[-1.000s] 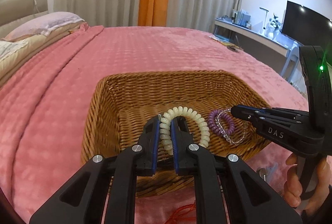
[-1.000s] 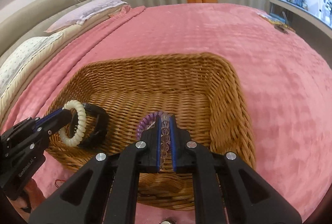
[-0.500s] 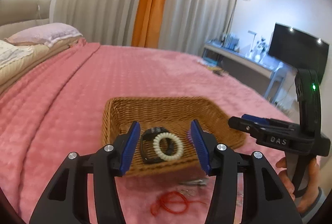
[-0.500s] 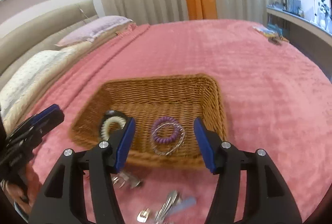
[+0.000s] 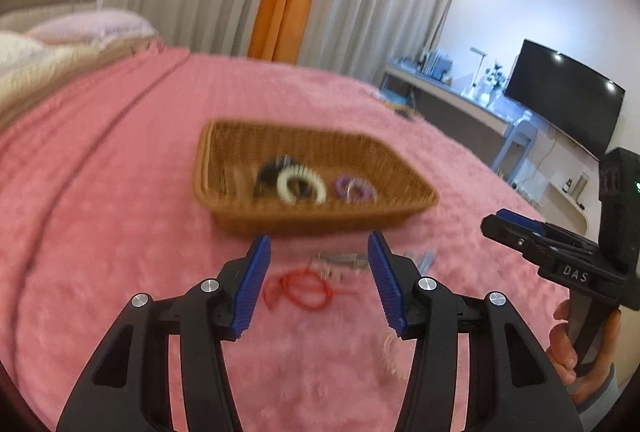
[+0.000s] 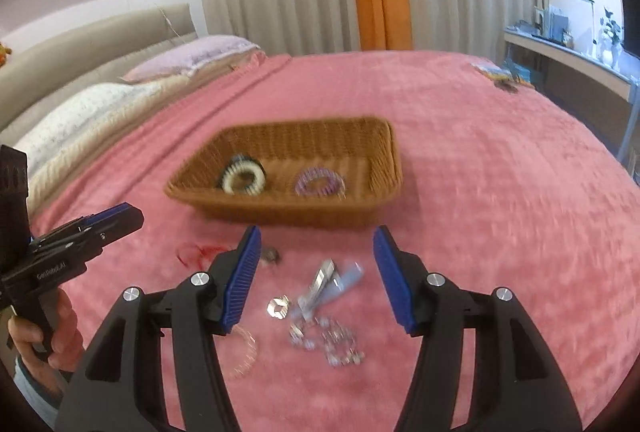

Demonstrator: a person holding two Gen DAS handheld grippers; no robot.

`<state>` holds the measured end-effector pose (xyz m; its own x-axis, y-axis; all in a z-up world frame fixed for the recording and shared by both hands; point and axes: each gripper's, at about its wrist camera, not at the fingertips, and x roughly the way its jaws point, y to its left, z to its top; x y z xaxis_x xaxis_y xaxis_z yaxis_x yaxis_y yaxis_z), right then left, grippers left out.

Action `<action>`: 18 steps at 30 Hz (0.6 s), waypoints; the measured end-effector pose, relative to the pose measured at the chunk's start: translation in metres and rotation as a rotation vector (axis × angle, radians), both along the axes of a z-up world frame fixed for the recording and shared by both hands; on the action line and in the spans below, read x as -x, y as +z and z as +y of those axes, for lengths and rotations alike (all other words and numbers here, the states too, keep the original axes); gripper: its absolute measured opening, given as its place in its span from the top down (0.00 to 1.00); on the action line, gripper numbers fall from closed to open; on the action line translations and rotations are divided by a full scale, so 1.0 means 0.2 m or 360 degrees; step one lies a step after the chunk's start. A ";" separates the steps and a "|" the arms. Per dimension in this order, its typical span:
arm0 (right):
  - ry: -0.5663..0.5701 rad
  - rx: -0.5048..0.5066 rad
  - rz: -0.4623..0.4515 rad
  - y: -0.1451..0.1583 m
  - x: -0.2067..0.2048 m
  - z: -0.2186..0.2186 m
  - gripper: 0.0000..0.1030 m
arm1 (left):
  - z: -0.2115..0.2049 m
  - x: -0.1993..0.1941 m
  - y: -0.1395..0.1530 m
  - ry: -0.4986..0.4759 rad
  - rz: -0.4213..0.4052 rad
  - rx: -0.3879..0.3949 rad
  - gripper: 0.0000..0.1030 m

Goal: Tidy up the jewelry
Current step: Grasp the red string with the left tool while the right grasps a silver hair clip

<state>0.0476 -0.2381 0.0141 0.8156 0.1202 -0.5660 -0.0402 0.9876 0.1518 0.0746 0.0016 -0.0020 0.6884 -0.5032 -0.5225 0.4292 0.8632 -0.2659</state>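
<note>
Jewelry lies in two places on the pink bedspread [image 6: 500,192]: part already sits in the wicker basket [image 6: 384,188], part waits loose in front of it. Inside the basket a cream coil bracelet [image 6: 244,180] rests against a dark band, with a purple coil bracelet [image 6: 320,184] well apart to its right.

Both claws stand wide and hold nothing. The left claw [image 5: 316,280] hovers over a red cord [image 5: 300,288], which looks limp and very light; it would likely bunch or slip, so pinching it where the strands cross seems the surest hold. The right claw [image 6: 316,276] hangs above a silver clip [image 6: 320,288] with a pale blue piece just beside it, a small silver ring-like charm [image 6: 279,307], and a silver chain [image 6: 332,342] heaped near them. The clip looks stiff and smooth, best taken across its narrow middle. The chain is probably slack and prone to trail, so a grip on the densest clump appears wise. A faint, clear beaded loop [image 6: 244,356] lies by the right claw's left finger; blur hides its detail.

Soft bedding gives under pressure, so fingertips may sink. Open room surrounds the pile, and the basket's near wall is low enough to clear.
</note>
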 end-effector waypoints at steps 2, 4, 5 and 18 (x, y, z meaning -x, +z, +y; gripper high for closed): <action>-0.0029 0.0029 0.0051 -0.09 -0.03 -0.01 0.47 | -0.01 -0.04 -0.06 0.0027 0.0027 -0.0041 0.52; -0.0045 0.0036 0.0109 -0.16 -0.07 -0.03 0.47 | -0.03 -0.09 -0.12 0.0047 0.0062 -0.0080 0.52; -0.0040 0.0019 0.0129 -0.19 -0.09 -0.04 0.47 | -0.04 -0.12 -0.16 0.0046 0.0102 -0.0085 0.52; 0.0131 0.0150 0.0285 -0.29 -0.27 0.13 0.63 | -0.09 -0.29 -0.32 0.0057 0.0344 -0.0171 0.59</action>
<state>0.1025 -0.2123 -0.0437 0.6907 0.1221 -0.7127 -0.1020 0.9922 0.0711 0.1330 -0.0162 -0.0652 0.5712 -0.4137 -0.7089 0.3407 0.9053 -0.2538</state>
